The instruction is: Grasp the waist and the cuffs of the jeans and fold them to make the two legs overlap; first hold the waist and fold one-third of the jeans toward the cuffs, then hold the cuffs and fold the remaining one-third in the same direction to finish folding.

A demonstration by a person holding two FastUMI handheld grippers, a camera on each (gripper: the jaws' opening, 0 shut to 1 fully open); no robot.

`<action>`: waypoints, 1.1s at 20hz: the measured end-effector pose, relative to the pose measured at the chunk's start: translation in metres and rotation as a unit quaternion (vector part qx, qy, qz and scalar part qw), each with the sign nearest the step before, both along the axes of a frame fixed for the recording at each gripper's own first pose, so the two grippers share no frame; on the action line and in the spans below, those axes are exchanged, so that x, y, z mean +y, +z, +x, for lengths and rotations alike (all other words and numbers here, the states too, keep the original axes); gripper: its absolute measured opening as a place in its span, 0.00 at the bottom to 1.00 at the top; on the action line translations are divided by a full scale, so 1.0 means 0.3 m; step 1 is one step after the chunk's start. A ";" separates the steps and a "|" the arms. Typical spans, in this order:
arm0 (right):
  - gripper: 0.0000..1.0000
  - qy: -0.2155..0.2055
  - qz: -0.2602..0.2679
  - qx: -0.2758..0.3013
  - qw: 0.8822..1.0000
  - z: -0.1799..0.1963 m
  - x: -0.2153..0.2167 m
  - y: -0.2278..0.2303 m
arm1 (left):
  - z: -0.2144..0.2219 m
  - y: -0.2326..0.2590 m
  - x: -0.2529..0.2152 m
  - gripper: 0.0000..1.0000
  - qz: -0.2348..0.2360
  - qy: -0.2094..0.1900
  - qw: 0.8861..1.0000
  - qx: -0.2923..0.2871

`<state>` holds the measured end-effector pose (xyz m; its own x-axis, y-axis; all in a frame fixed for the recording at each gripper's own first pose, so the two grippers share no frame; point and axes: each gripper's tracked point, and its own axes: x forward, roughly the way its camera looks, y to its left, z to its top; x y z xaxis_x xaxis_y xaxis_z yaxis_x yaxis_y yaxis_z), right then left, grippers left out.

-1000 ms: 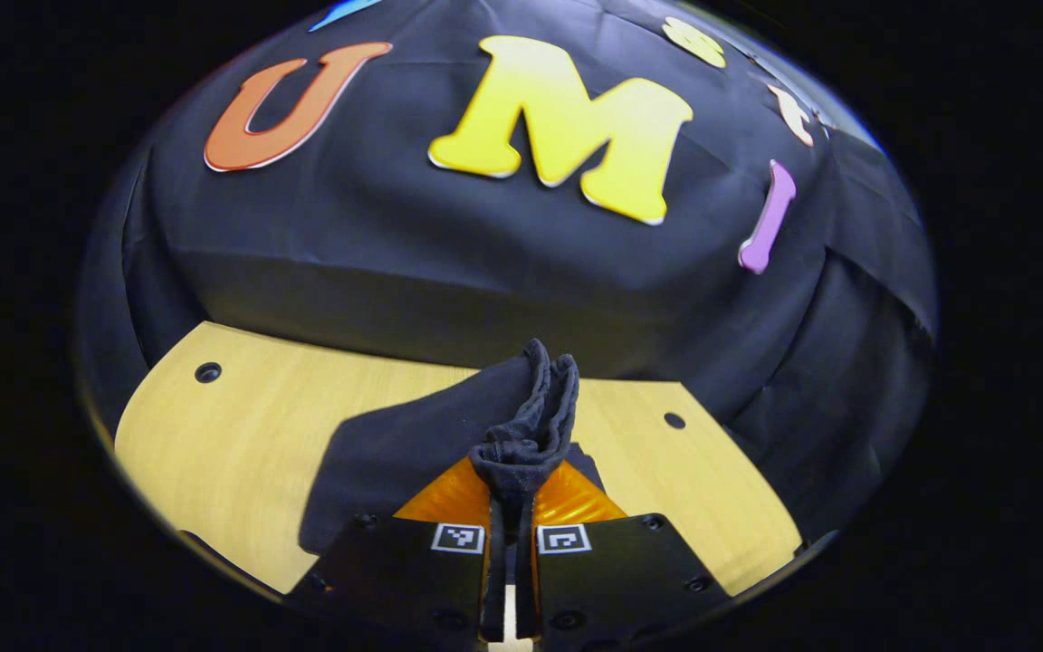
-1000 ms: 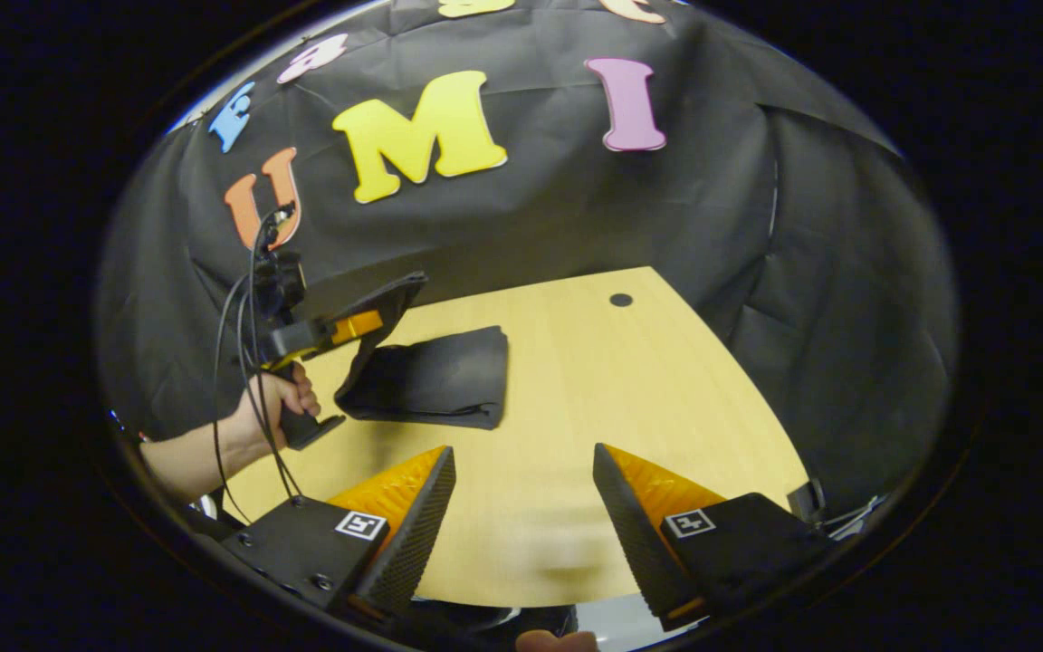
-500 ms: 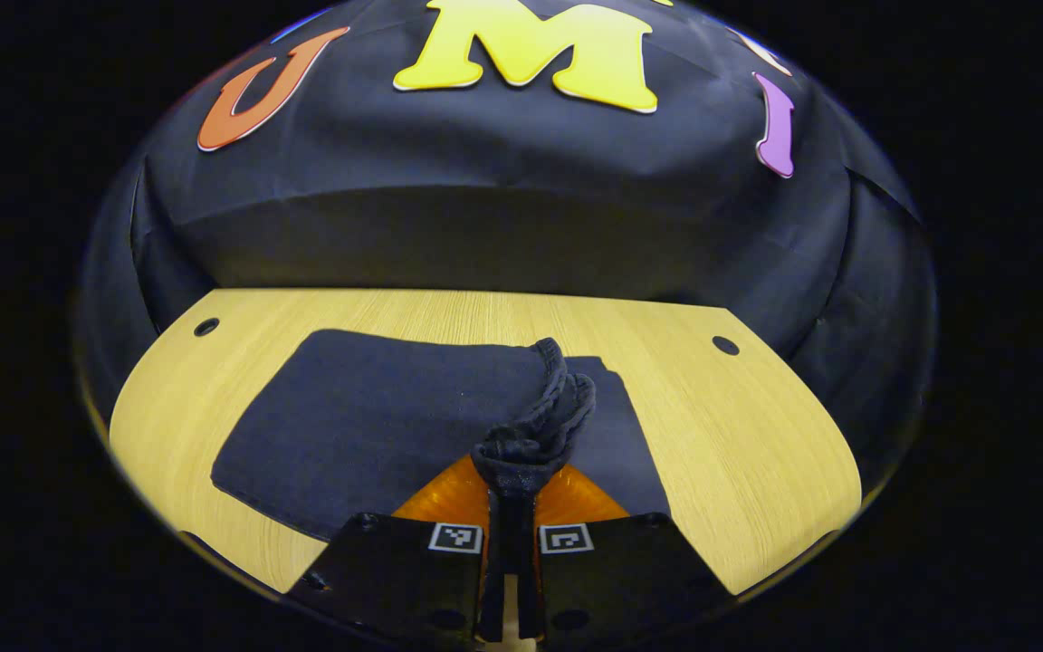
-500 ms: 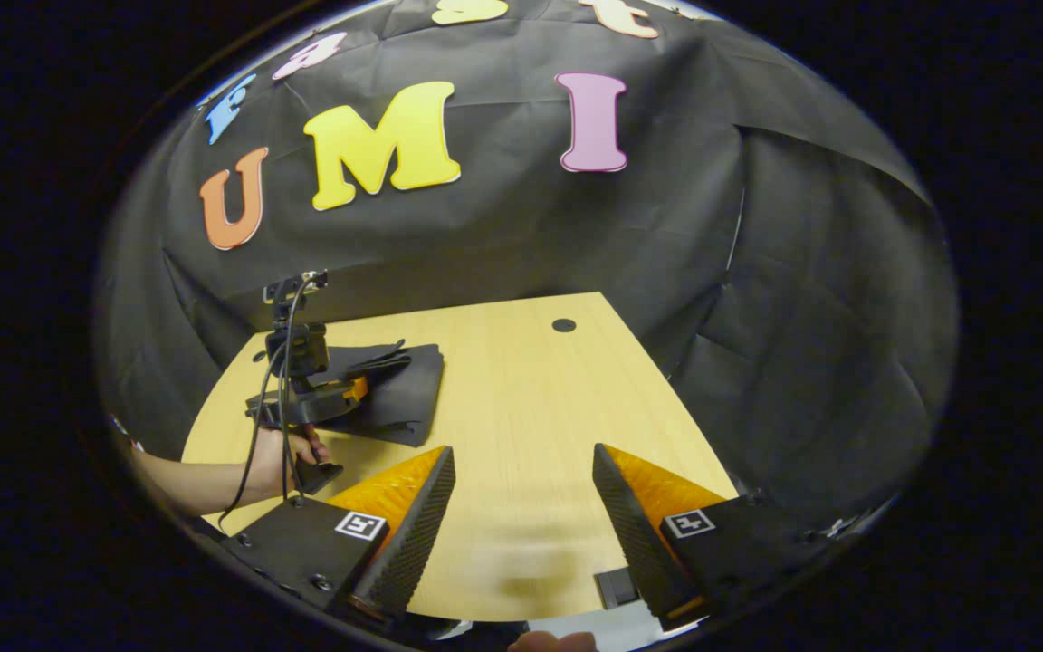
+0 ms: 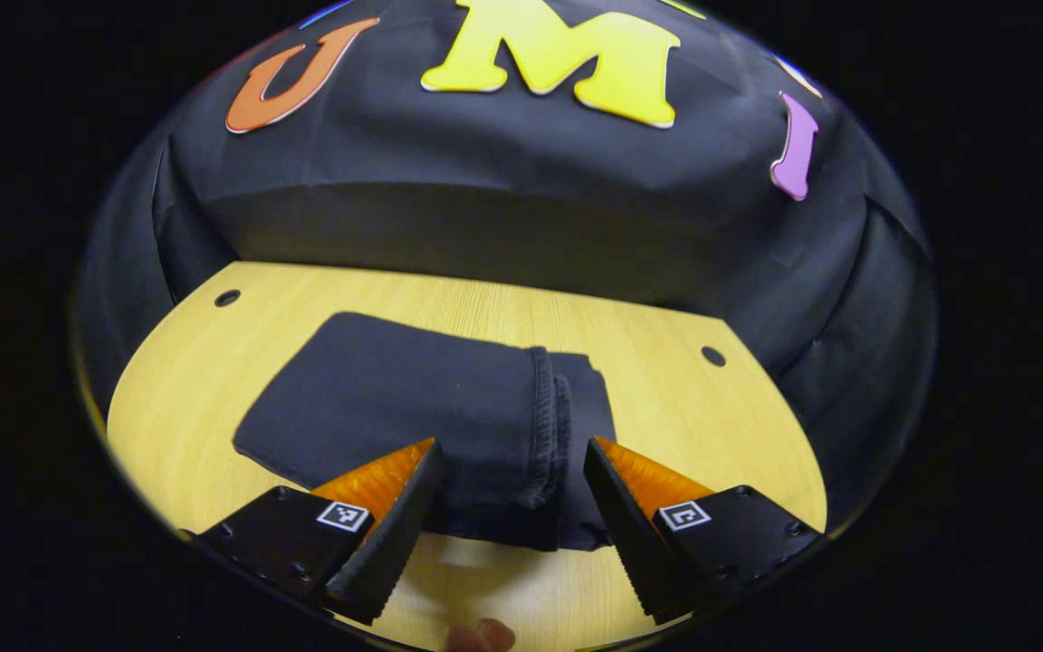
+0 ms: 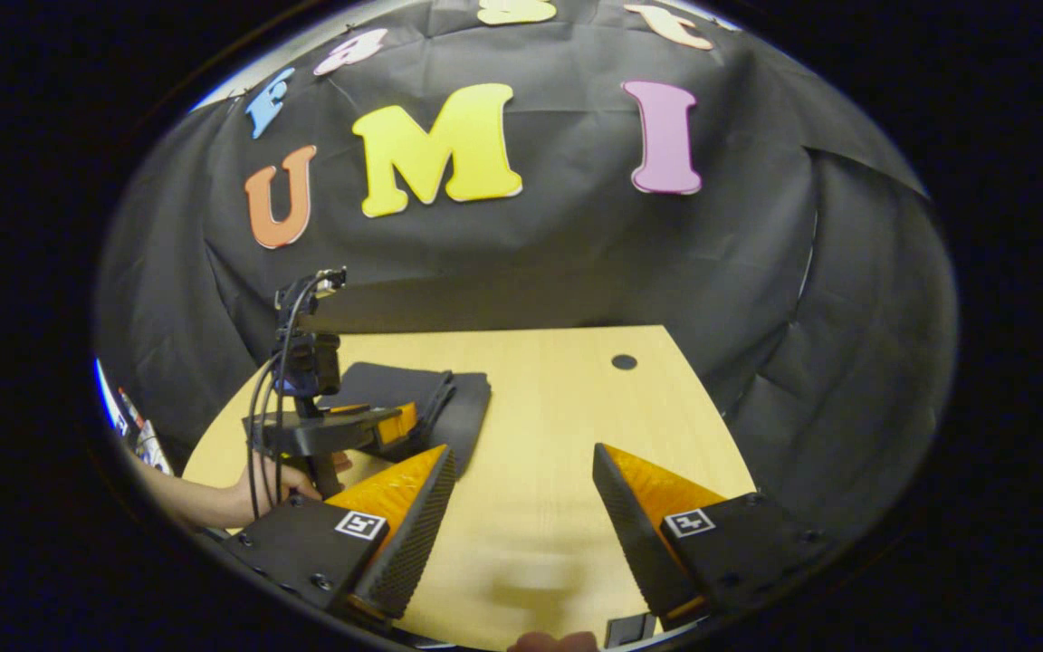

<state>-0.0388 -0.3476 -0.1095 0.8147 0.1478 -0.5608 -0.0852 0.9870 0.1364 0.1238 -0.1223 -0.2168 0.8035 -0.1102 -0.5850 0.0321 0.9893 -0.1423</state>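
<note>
- Jeans [image 5: 413,407] lie folded into a dark, compact stack on the wooden counter [image 5: 712,417], toward its far left part as the right gripper view has it [image 6: 449,407], near the black cloth wall.
- The hemmed cuff edge [image 5: 544,426] lies across the top of the stack, with a lower layer showing just beyond it, so by my reading the last third is already laid over.
- Left tool [image 5: 508,493] is spread wide and grips nothing; its orange fingers [image 5: 386,475] stand either side of the near edge of the stack, the cuff hem between them.
- Right tool [image 6: 521,507] is likewise wide open and empty, over bare counter well apart from the jeans; from there the left tool [image 6: 377,426] and the hand [image 6: 282,475] holding it show beside the stack.
- Handling: the cloth looks soft but thick, heavy enough to stay put once laid, and layers can slide over each other (dark denim gives little grip cue). If trimming is needed, the doubled hem is the firmest place to pinch.
- Hard to make out: the waist is buried under the folds, the near corner sits behind the left finger, and whether the layers line up squarely is probably not judgeable, since dark cloth hides the seams.
</note>
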 end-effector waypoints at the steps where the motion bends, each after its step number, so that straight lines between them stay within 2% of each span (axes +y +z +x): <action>1: 0.95 0.003 -0.001 -0.012 1.000 0.013 0.026 0.027 | -0.010 0.070 0.026 1.00 0.000 0.001 1.000 -0.018; 3: 0.93 0.006 -0.007 -0.042 0.999 0.036 0.084 0.095 | -0.047 0.226 0.097 1.00 -0.001 0.006 0.998 -0.060; 7: 0.95 -0.004 -0.033 -0.117 0.993 0.041 0.221 0.267 | -0.184 0.581 0.255 0.99 -0.001 0.014 0.989 -0.145; 11: 0.93 -0.006 -0.040 -0.186 0.982 0.003 0.355 0.481 | -0.327 0.898 0.380 0.98 0.037 0.006 0.969 -0.243; 13: 0.93 -0.008 -0.046 -0.222 0.974 -0.019 0.401 0.579 | -0.409 1.030 0.426 0.98 0.042 0.006 0.959 -0.281; 17: 0.98 -0.034 -0.053 -0.310 0.949 -0.081 0.464 0.753 | -0.547 1.153 0.525 0.98 0.017 0.029 0.946 -0.322; 18: 0.96 -0.037 -0.048 -0.333 0.941 -0.111 0.492 0.788 | -0.580 1.170 0.549 0.97 0.016 0.038 0.943 -0.330; 20: 0.94 -0.025 -0.040 -0.345 0.938 -0.136 0.547 0.795 | -0.601 1.175 0.567 0.98 0.014 0.047 0.941 -0.334; 22: 0.94 -0.010 -0.036 -0.339 0.940 -0.144 0.579 0.790 | -0.608 1.182 0.578 0.98 0.012 0.054 0.941 -0.333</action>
